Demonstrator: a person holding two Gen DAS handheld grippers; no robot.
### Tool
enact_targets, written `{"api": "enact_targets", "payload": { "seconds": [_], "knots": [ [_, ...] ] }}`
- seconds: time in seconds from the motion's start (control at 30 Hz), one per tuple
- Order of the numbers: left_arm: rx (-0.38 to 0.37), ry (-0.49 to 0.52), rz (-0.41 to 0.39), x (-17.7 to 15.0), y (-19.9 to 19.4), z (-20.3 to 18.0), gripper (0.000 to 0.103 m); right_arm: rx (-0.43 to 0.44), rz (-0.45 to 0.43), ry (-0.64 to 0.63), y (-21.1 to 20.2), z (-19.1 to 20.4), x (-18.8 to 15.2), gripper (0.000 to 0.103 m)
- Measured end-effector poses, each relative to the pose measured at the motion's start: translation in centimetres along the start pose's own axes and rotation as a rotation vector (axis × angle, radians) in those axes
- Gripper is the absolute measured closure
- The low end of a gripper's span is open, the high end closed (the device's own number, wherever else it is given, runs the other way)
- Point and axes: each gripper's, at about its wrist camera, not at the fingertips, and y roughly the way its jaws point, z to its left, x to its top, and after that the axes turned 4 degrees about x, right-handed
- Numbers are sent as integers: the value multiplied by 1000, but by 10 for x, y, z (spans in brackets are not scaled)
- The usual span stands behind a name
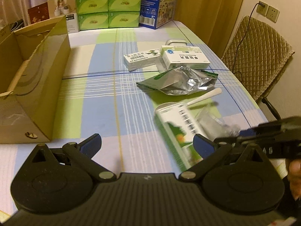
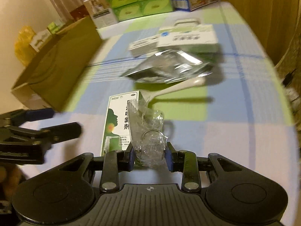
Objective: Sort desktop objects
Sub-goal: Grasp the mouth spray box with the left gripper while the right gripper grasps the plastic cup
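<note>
My right gripper (image 2: 150, 151) is shut on a crumpled clear plastic wrapper (image 2: 148, 131), held just above the checked tablecloth; the wrapper also shows in the left wrist view (image 1: 216, 124). A green-and-white medicine box (image 2: 116, 120) lies just left of it and also shows in the left wrist view (image 1: 176, 130). A white plastic spoon (image 2: 178, 88), a silver foil pouch (image 2: 167, 67) and two white medicine boxes (image 2: 188, 37) lie farther back. My left gripper (image 1: 147, 144) is open and empty, left of the right gripper (image 1: 267, 137).
An open cardboard box (image 1: 37, 86) stands at the left. Green tissue boxes (image 1: 109, 5) and a blue carton (image 1: 158, 3) are stacked at the far edge. A quilted chair (image 1: 257, 56) stands beyond the right table edge.
</note>
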Motion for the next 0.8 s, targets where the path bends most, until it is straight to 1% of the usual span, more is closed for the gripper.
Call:
{"api": "enact_targets", "payload": {
  "seconds": [0.03,0.07,0.1,0.2,0.33,0.47,0.6,0.63,0.67,0.7,0.73,0.8],
  "knots": [
    [1,-3,0,-1,-1,2,1,31,4,10,2,4,-1,74],
    [2,-5,-1,-1,-2,4,1,41,4,16,3,5,-2,74],
    [3,-6,0,-2,-3,6,1,34,-1,19,2,6,-3,74],
    [4,-9,9,-5,0,6,1,-27,-27,10,-5,5,-1,74],
    [-14,-19,33,-9,12,-4,1,-93,-50,21,-15,-7,2,74],
    [-39,-12,54,-12,30,-21,1,-111,-55,34,-21,-21,-1,74],
    [-29,3,73,-15,47,-33,2,-113,-60,44,-25,-27,-4,74],
    [-22,10,74,-16,50,-35,5,-111,-61,45,-25,-28,-4,74],
    [-14,23,74,-16,52,-36,12,-113,-62,42,-26,-27,-4,74],
    [-7,34,78,-17,54,-36,15,-115,-63,36,-26,-26,-4,74],
    [-12,39,78,-17,54,-34,16,-119,-64,28,-26,-25,-4,74],
    [-26,58,81,-19,51,-30,26,-124,-66,16,-25,-22,-5,74]
  ]
}}
